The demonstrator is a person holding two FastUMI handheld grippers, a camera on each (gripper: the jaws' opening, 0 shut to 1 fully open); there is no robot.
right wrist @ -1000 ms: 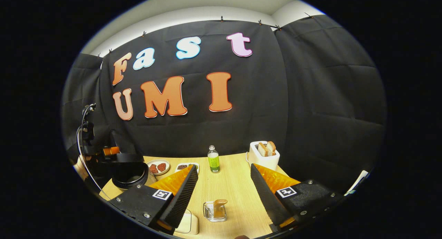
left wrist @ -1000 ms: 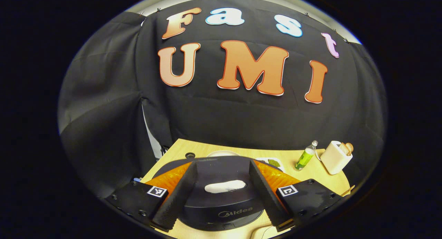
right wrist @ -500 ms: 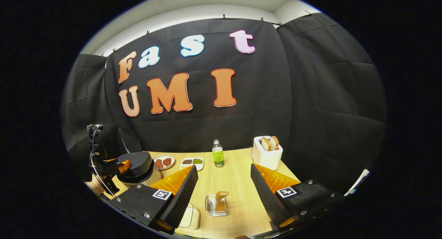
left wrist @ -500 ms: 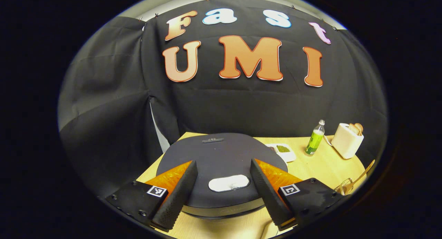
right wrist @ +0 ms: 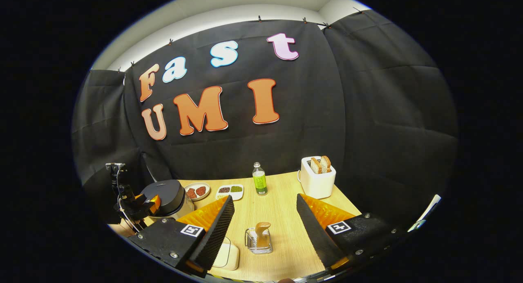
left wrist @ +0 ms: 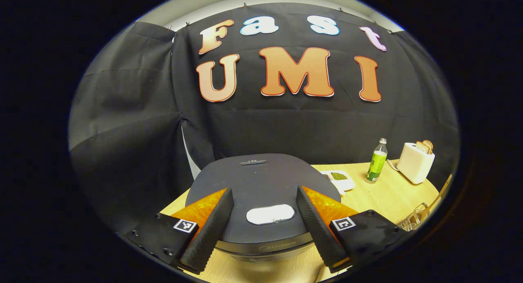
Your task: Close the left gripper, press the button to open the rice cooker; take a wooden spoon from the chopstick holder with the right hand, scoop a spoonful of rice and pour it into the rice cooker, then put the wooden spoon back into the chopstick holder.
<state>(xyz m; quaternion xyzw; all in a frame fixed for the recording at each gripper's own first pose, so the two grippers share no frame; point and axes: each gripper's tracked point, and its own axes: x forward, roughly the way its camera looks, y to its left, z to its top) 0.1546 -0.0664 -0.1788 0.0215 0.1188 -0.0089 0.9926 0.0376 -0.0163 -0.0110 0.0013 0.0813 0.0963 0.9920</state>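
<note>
Compared with a second ago, we see the rice cooker [left wrist: 261, 193] differently in the left gripper view: back then its lid stood raised and we looked across its edge, and now the broad, round, dark lid lies shut and fills the lower middle, its matte surface finely grained. The pale oval button [left wrist: 270, 214] sits at 6 o'clock on the lid, between the two fingers of our left tongs [left wrist: 264, 250], which stand wide apart and hold nothing. The left tongs have drawn back and up a little over the last half second.

In the right gripper view our right tongs [right wrist: 265, 250] are likewise spread wide and empty. Between their fingers, on the light wood-grain table [right wrist: 282, 201], stands the clear, boxy chopstick holder [right wrist: 258, 240] with the rounded wooden spoon [right wrist: 262, 230] upright in it; it has barely shifted since before. The rice cooker [right wrist: 168, 198] lies at 9 o'clock there, with the left tongs just beside it.

A white square dish [right wrist: 226, 257] rests at 7 o'clock near our left finger. Farther back stand a small green bottle [right wrist: 259, 179], a white toaster [right wrist: 317, 182] holding bread slices, a round plate [right wrist: 197, 190] and a small rectangular tray [right wrist: 230, 190] of grains.
</note>
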